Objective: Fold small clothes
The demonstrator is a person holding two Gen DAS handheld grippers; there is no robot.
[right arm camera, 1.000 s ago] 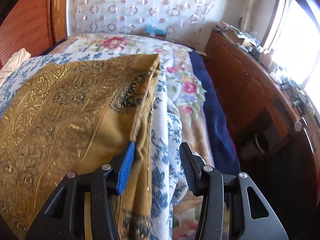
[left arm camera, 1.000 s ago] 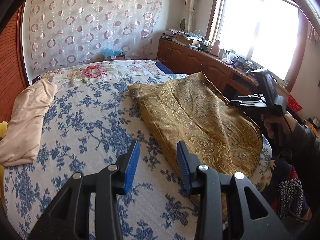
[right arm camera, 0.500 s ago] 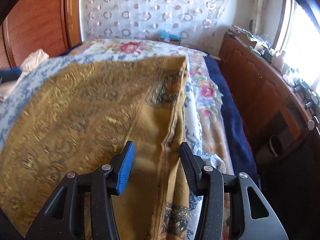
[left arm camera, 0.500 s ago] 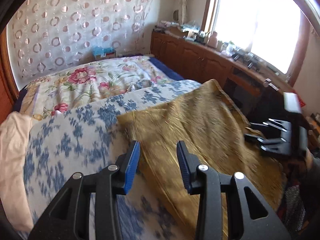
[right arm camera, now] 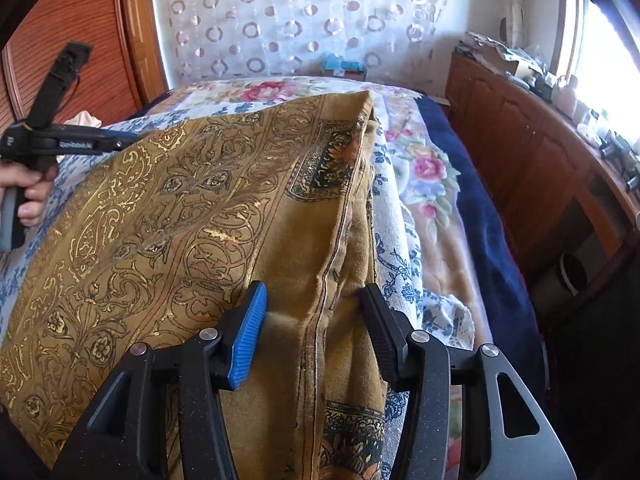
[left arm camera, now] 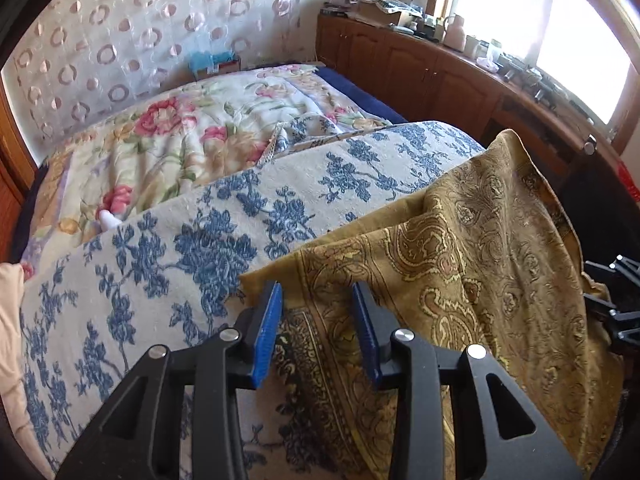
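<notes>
One gold patterned cloth [right arm camera: 168,216], small garment, spread on the bed [left arm camera: 168,248] over the blue-flowered cover [left arm camera: 132,300]; long axis runs from the foot of the bed toward the floral quilt [left arm camera: 192,136] at its head, seamed edge along the side nearer the wooden cabinets [right arm camera: 532,168].

Two tongs, blue-padded:
- Left tongs [left arm camera: 318,330]: jaws parted wide, straddling the cloth's near corner where it meets the blue-flowered cover; whether the pads touch the fabric cannot be told.
- Right tongs [right arm camera: 316,316]: jaws parted wide, set either side of the cloth's raised seam ridge, nothing clamped.

One beige fabric item [left arm camera: 10,336], at the bed's far edge from the cloth, well apart.

One blue box [right arm camera: 342,66] on the headboard ledge beyond the quilt; contents unclear.
</notes>
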